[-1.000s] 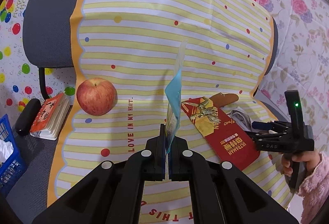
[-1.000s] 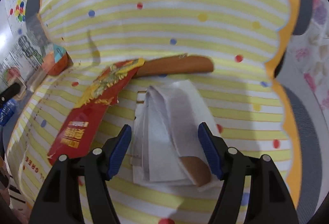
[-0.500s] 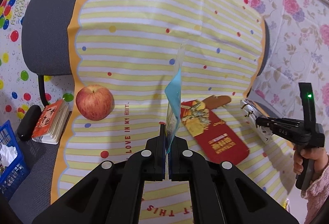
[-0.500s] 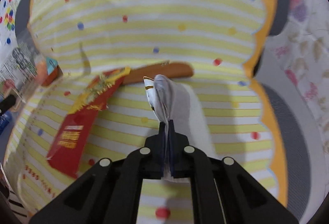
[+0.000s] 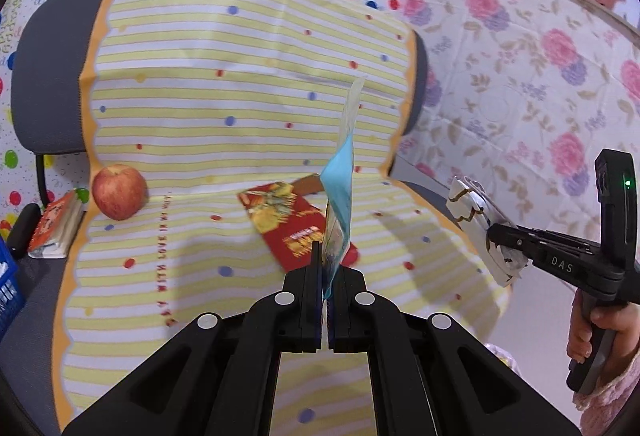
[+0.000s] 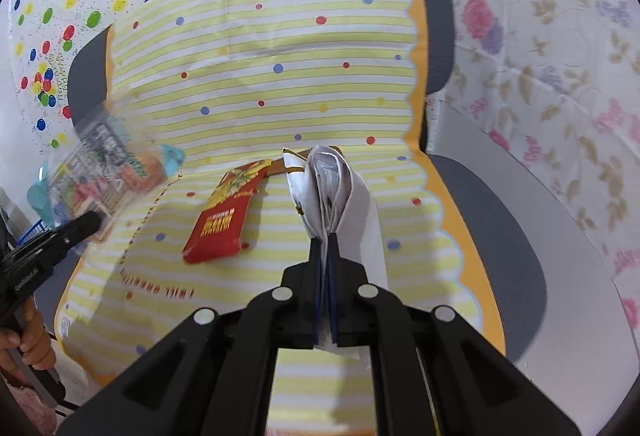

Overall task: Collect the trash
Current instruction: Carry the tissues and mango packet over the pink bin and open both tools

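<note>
The left gripper point(image 5: 325, 268) was clamped on a clear and blue plastic wrapper point(image 5: 340, 187) standing edge-on above the striped chair cover point(image 5: 224, 139). The right gripper point(image 6: 325, 256) was clamped on a folded white paper wrapper point(image 6: 336, 187), held clear of the seat. A red packet point(image 6: 220, 220) lay flat on the cover, an apple point(image 5: 119, 191) near its left edge.

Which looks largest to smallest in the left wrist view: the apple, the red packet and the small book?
1. Red packet
2. Apple
3. Small book, partly cut by the striped cover's edge

The packet lies nearer the camera, so its lead is unsure.
</note>
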A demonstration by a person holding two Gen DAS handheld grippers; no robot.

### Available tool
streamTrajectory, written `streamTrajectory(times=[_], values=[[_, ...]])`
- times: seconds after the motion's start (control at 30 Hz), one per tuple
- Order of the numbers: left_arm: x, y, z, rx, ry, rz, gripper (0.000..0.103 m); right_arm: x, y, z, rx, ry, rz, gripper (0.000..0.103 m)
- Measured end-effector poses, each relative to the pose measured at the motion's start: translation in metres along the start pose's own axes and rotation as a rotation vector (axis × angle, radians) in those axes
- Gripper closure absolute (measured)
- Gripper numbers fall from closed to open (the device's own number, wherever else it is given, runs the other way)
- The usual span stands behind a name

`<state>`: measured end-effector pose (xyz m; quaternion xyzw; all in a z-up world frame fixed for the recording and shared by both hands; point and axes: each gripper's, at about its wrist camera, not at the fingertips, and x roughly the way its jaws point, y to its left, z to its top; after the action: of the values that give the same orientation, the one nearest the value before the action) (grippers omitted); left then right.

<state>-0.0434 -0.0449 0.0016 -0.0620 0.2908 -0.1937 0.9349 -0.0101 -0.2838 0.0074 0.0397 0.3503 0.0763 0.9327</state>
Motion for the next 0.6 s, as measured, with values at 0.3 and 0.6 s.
streamTrajectory(times=[0.3, 0.6], values=[[-0.008, -0.043, -0.025, 0.058, 0.011, -0.094, 0.101, -0.053, -0.012, -0.042, 0.051, -0.043, -0.037, 0.099], [-0.008, -0.108, -0.065, 0.184, 0.052, -0.225, 0.101, -0.103, -0.036, -0.090, 0.145, -0.077, -0.110, 0.099]])
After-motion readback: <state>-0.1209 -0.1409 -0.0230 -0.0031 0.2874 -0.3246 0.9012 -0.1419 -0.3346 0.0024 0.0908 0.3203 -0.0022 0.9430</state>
